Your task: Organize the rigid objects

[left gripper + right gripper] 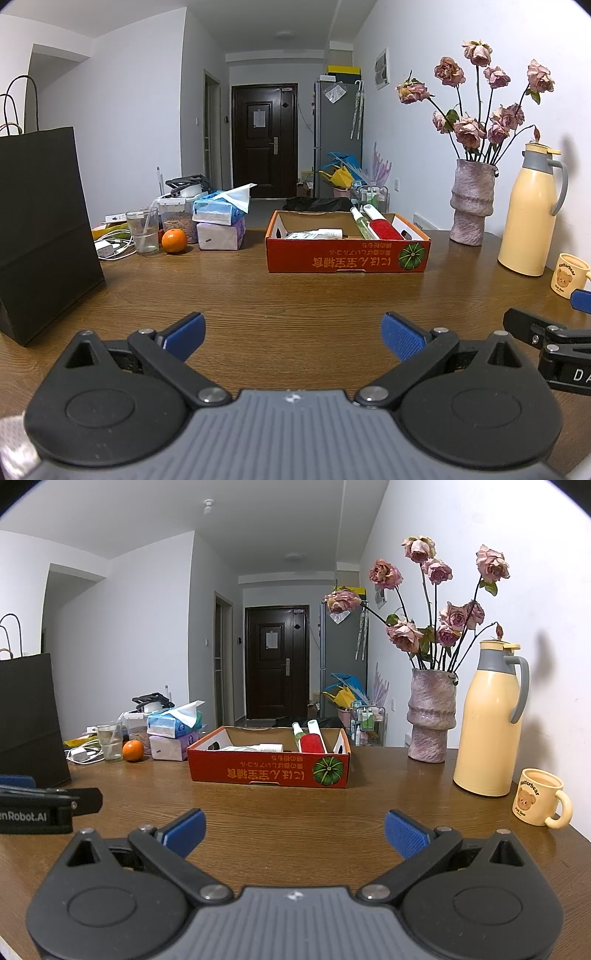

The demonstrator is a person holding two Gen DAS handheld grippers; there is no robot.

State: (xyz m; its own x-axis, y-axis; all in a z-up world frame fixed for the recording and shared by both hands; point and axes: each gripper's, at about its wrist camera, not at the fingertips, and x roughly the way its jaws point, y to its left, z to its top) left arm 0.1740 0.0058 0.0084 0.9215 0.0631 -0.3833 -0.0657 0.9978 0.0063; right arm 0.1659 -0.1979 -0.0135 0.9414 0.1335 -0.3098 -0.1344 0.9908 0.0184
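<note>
While both grippers (291, 334) (293, 832) gape empty, the red box (347, 254) sits well ahead.

Low, forward, sharing box (347, 254), seemingly near.

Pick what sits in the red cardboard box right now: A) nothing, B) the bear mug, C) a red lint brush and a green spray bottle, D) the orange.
C: the red lint brush and green spray bottle lie inside the box, while the orange and mug stand on the table outside it.
</note>
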